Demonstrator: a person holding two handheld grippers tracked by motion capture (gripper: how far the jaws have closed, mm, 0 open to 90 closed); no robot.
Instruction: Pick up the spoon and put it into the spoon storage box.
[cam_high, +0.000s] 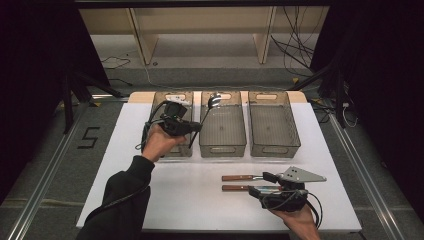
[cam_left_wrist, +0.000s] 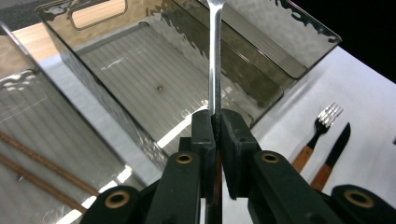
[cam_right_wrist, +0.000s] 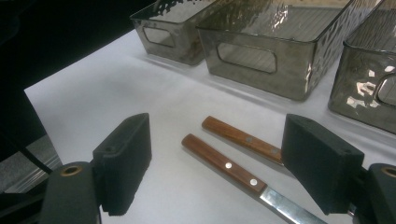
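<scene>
My left gripper (cam_high: 194, 128) is shut on the thin handle of a metal spoon (cam_high: 214, 100), whose bowl hangs over the far end of the middle bin (cam_high: 223, 148). In the left gripper view the handle (cam_left_wrist: 215, 65) rises straight out of my closed jaws (cam_left_wrist: 217, 122). A wooden-handled fork (cam_high: 241, 177) and knife (cam_high: 236, 188) lie side by side on the white tabletop. My right gripper (cam_high: 260, 183) stands open over their blade ends, and in the right gripper view its jaws (cam_right_wrist: 224, 161) straddle both handles (cam_right_wrist: 242, 137) without touching them.
Three smoked clear bins stand in a row at the back: the left bin (cam_high: 172, 151) with thin brown sticks (cam_left_wrist: 37, 163) in it, the middle one, and the right bin (cam_high: 275, 148). The white table (cam_high: 170, 195) ends close behind the right hand.
</scene>
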